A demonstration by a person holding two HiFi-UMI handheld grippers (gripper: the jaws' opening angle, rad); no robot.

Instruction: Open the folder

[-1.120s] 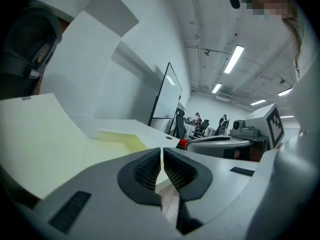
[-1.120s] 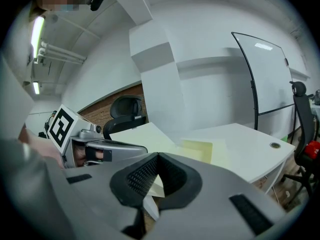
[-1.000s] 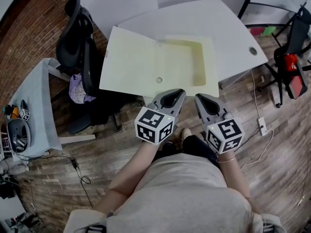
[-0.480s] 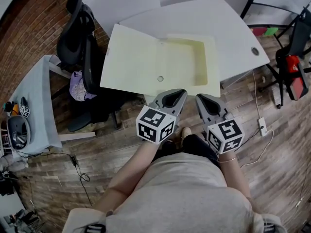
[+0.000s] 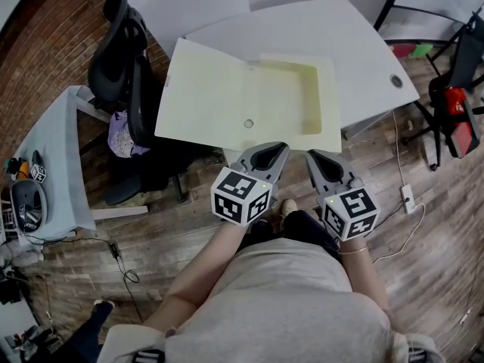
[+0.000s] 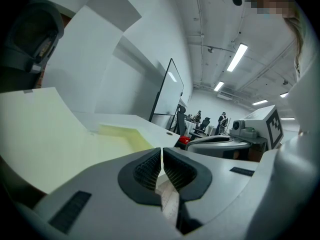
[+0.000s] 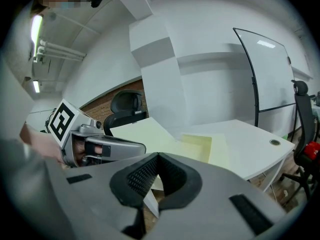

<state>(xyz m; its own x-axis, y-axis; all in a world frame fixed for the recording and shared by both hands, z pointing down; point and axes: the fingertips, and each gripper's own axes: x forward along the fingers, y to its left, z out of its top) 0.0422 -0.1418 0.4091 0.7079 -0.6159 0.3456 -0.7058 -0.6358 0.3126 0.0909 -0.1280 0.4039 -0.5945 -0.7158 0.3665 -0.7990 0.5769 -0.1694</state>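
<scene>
A pale yellow box folder (image 5: 212, 97) lies spread open on the white table (image 5: 355, 44). Its flat lid reaches left past the table's edge, and its shallow tray (image 5: 291, 97) is on the right. Both grippers hang in front of the near edge, close to the person's body and clear of the folder. My left gripper (image 5: 266, 156) is shut with nothing between its pads. My right gripper (image 5: 321, 159) is beside it, also shut and empty. In the left gripper view the folder (image 6: 60, 139) fills the left side beyond the left gripper (image 6: 162, 156). In the right gripper view the folder (image 7: 150, 134) lies ahead of the right gripper (image 7: 158, 160).
A black office chair (image 5: 125, 59) stands at the table's left end. A small side table (image 5: 45, 157) with gear is at far left. A red object on a chair (image 5: 454, 100) and a power strip (image 5: 408, 197) on the wood floor are at the right.
Both grippers and the folder stay where they were. A person's leg and shoe have come into the head view at the bottom left.
</scene>
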